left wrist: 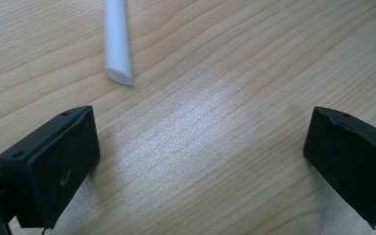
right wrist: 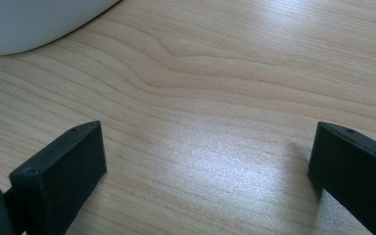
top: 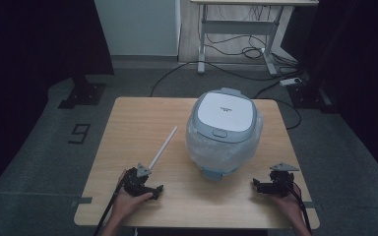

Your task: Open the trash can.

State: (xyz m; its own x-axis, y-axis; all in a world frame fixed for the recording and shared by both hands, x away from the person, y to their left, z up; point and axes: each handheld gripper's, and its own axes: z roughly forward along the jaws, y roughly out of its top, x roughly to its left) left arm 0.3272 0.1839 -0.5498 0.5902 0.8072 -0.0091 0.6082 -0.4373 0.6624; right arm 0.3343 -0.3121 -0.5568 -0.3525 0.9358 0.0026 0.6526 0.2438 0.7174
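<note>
Resting my left gripper on the table, jaws spread wide and empty, just short of the white stick's near end. My right gripper sits released too, near the rice cooker.

The high view looks forward and down over the whole bench. Each claw view sits low, close to the wood; the left shares the stick, the right the cooker.
</note>
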